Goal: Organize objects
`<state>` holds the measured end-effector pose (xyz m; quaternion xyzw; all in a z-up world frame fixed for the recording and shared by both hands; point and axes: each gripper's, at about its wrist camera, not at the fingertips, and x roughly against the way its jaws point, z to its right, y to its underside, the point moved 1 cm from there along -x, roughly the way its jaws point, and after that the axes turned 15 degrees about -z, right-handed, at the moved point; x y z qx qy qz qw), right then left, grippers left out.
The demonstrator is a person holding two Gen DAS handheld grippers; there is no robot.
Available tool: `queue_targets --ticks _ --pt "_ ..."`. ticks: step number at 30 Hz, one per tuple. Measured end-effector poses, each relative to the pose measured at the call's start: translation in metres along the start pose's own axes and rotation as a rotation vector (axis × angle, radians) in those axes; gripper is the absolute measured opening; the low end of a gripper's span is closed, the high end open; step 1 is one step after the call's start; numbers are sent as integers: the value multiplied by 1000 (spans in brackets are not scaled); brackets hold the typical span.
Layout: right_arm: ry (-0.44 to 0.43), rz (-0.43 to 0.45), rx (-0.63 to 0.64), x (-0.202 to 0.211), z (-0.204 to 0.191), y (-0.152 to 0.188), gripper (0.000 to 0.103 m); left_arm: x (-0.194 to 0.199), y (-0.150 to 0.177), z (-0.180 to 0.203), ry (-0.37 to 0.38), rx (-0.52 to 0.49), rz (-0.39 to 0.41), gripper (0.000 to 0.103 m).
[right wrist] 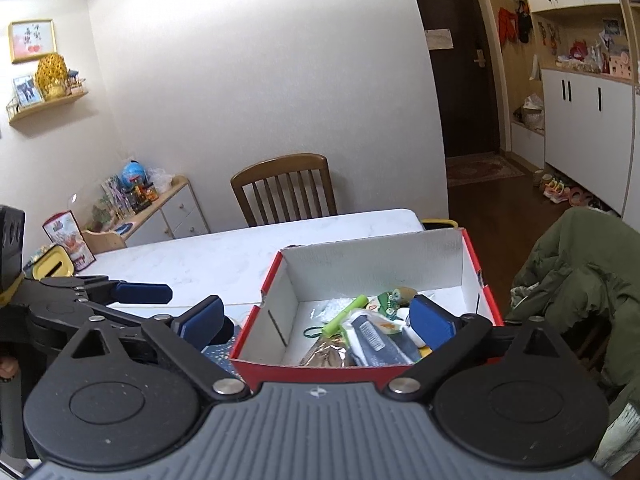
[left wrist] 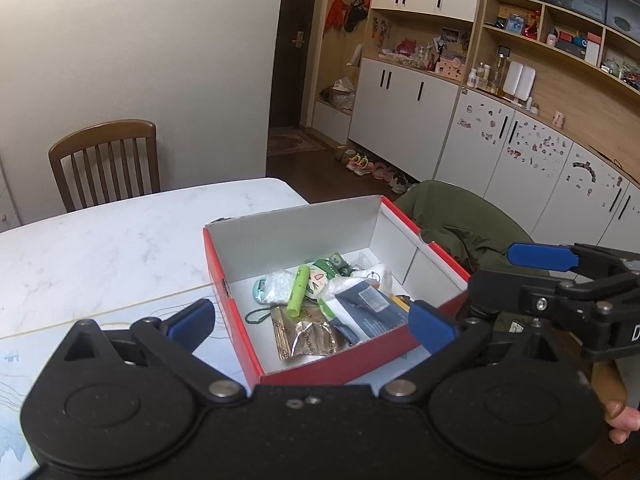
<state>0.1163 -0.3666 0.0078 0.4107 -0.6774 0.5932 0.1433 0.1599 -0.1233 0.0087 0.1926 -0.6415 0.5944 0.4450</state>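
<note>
Sitting on the white table (left wrist: pixel 100 240), the red box (left wrist: pixel 332 368) holds jumbled small items.

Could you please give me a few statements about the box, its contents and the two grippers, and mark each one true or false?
1. The red box is open at the top, with no lid on it. True.
2. The left gripper is shut on the green tube. False: its jaws stand wide apart and hold nothing, and the tube lies inside the box.
3. The box's inner walls are white. True.
4. The box holds only one item. False: the tube, a shiny foil packet and a blue-and-white packet, among others, lie in it.
5. The right gripper has its jaws open. True.
6. The wooden chair is lying on its side. False: it stands upright behind the white table.
</note>
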Motion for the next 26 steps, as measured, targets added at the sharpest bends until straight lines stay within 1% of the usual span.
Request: queue_targets --ticks 7,19,23,26 --pt "10 -17 -10 -2 -2 3 101 0 3 -2 27 9 -9 103" --pt "27 -27 -12 -4 -7 8 101 -5 4 -5 35 32 -18 103" --pt "34 -28 -15 -7 -11 8 101 -4 5 -11 35 40 -20 103" --pt "40 -29 -17 -10 -17 8 101 -3 6 -24 25 53 -21 103"
